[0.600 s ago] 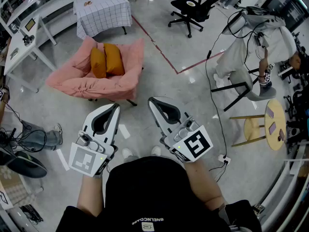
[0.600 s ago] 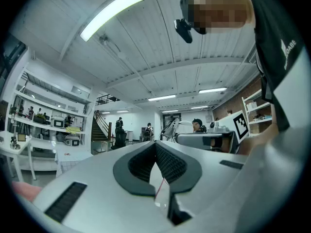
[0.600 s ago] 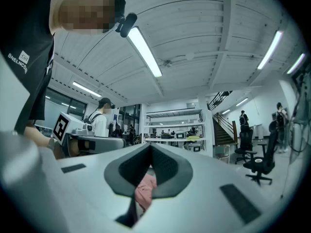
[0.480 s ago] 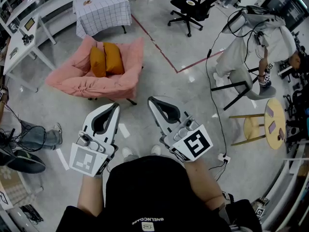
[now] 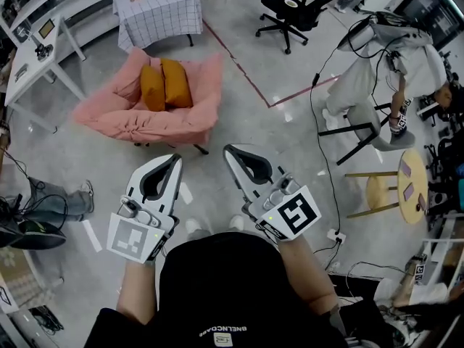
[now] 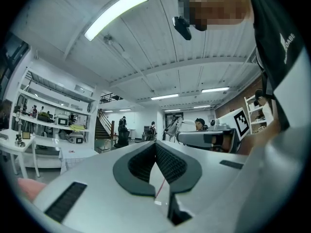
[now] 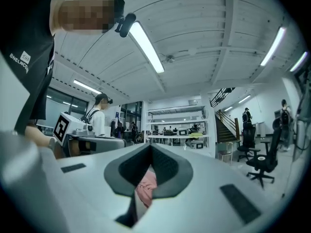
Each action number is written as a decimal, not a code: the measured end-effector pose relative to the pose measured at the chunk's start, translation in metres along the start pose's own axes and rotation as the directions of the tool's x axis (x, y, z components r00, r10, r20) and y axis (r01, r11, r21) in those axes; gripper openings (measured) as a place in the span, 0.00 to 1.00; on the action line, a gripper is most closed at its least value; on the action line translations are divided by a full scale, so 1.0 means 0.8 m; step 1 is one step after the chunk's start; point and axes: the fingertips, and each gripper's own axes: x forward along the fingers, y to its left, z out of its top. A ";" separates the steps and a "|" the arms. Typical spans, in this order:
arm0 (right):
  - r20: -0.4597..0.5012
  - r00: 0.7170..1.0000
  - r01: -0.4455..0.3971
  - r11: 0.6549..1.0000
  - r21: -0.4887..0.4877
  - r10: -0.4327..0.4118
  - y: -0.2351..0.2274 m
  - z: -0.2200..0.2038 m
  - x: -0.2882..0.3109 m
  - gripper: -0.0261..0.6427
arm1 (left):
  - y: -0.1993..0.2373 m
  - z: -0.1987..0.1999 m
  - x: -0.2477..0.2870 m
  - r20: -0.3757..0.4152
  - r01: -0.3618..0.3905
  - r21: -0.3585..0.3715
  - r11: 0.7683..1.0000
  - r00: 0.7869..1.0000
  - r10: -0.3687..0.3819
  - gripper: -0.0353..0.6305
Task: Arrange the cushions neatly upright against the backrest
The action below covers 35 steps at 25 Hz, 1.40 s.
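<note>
- left gripper (image 5: 172, 162): jaws clenched together, nothing between them.
- right gripper (image 5: 230, 152): clenched too and empty, close beside the left one.
- two orange cushions (image 5: 176, 83): upright, touching side by side, at the back of the pink armchair (image 5: 138, 122).
- armchair stands on the floor (image 5: 239, 114), well apart from both grippers.
</note>
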 end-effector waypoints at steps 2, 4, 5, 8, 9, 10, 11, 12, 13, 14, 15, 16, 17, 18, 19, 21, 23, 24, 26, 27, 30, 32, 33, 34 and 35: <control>-0.009 1.000 0.001 1.000 -0.006 -0.001 0.006 -0.003 0.012 0.04 | 0.013 -0.002 -0.008 0.000 -0.008 0.002 1.000 1.000 0.008 0.07; -0.018 1.000 0.007 1.000 -0.003 -0.007 0.012 -0.007 0.024 0.04 | 0.026 -0.006 -0.017 -0.009 -0.009 -0.010 1.000 1.000 0.008 0.07; -0.024 1.000 0.012 1.000 -0.001 -0.012 0.014 -0.010 0.029 0.04 | 0.031 -0.008 -0.021 -0.015 -0.005 -0.019 1.000 1.000 0.005 0.07; -0.038 0.999 0.026 1.000 -0.004 -0.026 0.017 -0.018 0.047 0.04 | 0.053 -0.014 -0.028 -0.014 -0.006 -0.040 0.999 1.000 0.005 0.07; -0.041 0.999 0.030 1.000 -0.003 -0.030 0.017 -0.020 0.052 0.04 | 0.059 -0.016 -0.029 -0.014 -0.006 -0.046 0.999 1.000 0.005 0.07; -0.043 0.999 0.032 0.999 0.000 -0.032 0.017 -0.023 0.057 0.04 | 0.064 -0.018 -0.029 -0.018 -0.004 -0.051 0.999 1.000 0.003 0.07; -0.046 0.998 0.032 0.999 0.002 -0.032 0.017 -0.026 0.061 0.04 | 0.067 -0.021 -0.029 -0.025 -0.002 -0.055 0.999 1.000 0.001 0.07; -0.048 0.998 0.031 1.000 0.004 -0.031 0.015 -0.029 0.064 0.04 | 0.070 -0.025 -0.028 -0.032 -0.003 -0.053 0.999 0.999 0.001 0.07; -0.049 0.998 0.029 1.000 0.005 -0.029 0.012 -0.032 0.067 0.04 | 0.074 -0.029 -0.027 -0.035 -0.005 -0.047 0.999 0.999 0.003 0.07; -0.049 0.998 0.027 1.000 0.009 -0.027 0.008 -0.036 0.071 0.04 | 0.077 -0.033 -0.025 -0.037 -0.009 -0.042 0.999 0.999 0.007 0.07; -0.048 0.999 0.024 1.000 0.015 -0.024 0.001 -0.039 0.075 0.04 | 0.080 -0.036 -0.021 -0.042 -0.012 -0.041 0.999 0.999 0.011 0.07; -0.047 0.999 0.021 1.000 0.021 -0.019 -0.006 -0.042 0.079 0.04 | 0.082 -0.039 -0.015 -0.049 -0.017 -0.042 0.999 0.999 0.015 0.07; -0.046 0.999 0.017 0.999 0.028 -0.015 -0.015 -0.044 0.084 0.04 | 0.086 -0.041 -0.009 -0.056 -0.024 -0.045 0.999 0.998 0.021 0.07; -0.046 0.999 0.013 0.999 0.033 -0.012 -0.025 -0.047 0.090 0.04 | 0.091 -0.043 -0.002 -0.062 -0.030 -0.047 0.998 0.998 0.027 0.07; -0.046 0.999 0.010 0.999 0.038 -0.008 -0.036 -0.049 0.097 0.04 | 0.098 -0.045 0.006 -0.067 -0.036 -0.050 0.998 0.997 0.033 0.07; -0.046 0.999 -0.001 0.999 0.045 0.003 -0.059 -0.055 0.117 0.04 | 0.115 -0.048 0.026 -0.073 -0.049 -0.054 0.997 0.996 0.045 0.07; -0.050 0.999 -0.017 0.999 0.049 0.019 -0.082 -0.061 0.135 0.04 | 0.133 -0.053 0.048 -0.078 -0.070 -0.052 0.996 0.995 0.066 0.07; -0.053 0.998 -0.024 0.998 0.053 0.027 -0.095 -0.065 0.141 0.04 | 0.141 -0.057 0.060 -0.082 -0.083 -0.049 0.995 0.993 0.079 0.07; -0.059 0.997 -0.039 0.997 0.069 0.043 -0.121 -0.072 0.154 0.04 | 0.154 -0.064 0.085 -0.103 -0.108 -0.047 0.993 0.989 0.102 0.07; -0.062 0.997 -0.046 0.996 0.077 0.051 -0.135 -0.077 0.161 0.04 | 0.161 -0.067 0.098 -0.119 -0.120 -0.049 0.992 0.986 0.113 0.07; -0.078 0.994 -0.069 0.992 0.101 0.077 -0.176 -0.092 0.184 0.04 | 0.189 -0.078 0.133 -0.146 -0.168 -0.047 0.985 0.976 0.159 0.07; -0.084 0.992 -0.086 0.989 0.118 0.096 -0.204 -0.099 0.197 0.04 | 0.204 -0.080 0.156 -0.160 -0.196 -0.040 0.980 0.969 0.188 0.07; -0.086 0.991 -0.092 0.988 0.127 0.103 -0.217 -0.101 0.203 0.04 | 0.210 -0.082 0.166 -0.175 -0.208 -0.039 0.977 0.964 0.198 0.07; -0.087 0.990 -0.097 0.986 0.135 0.110 -0.230 -0.103 0.208 0.04 | 0.215 -0.083 0.175 -0.191 -0.220 -0.039 0.975 0.959 0.209 0.07; -0.089 0.989 -0.101 0.985 0.142 0.115 -0.242 -0.104 0.213 0.04 | 0.219 -0.084 0.182 -0.205 -0.233 -0.037 0.972 0.953 0.221 0.07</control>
